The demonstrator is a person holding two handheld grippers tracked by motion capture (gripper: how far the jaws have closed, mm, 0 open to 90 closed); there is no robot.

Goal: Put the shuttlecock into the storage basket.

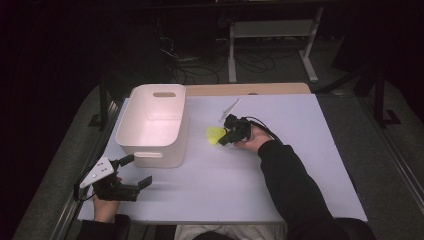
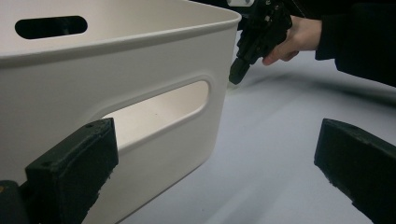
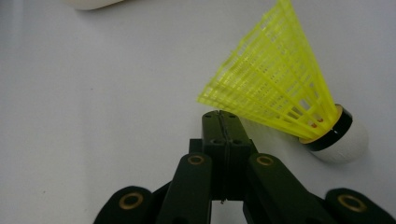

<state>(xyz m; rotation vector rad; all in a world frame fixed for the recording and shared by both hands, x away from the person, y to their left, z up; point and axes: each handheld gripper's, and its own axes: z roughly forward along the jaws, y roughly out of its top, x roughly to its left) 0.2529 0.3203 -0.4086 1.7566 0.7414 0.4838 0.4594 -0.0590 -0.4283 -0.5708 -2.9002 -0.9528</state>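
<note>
A yellow plastic shuttlecock with a white cork tip lies on its side on the white table; in the high view the shuttlecock is just right of the white bin. My right gripper is shut, its jaw tips pressed together on the near edge of the mesh skirt. From above, the right gripper points left toward the bin. My left gripper stands open near the table's front left, aimed at the bin's near wall and handle slot, with nothing between its jaws.
The bin is empty and takes up the table's left rear. A wooden board edges the table's far side. Beyond it are table legs and cables on a dark floor. The other hand and right gripper show past the bin's corner.
</note>
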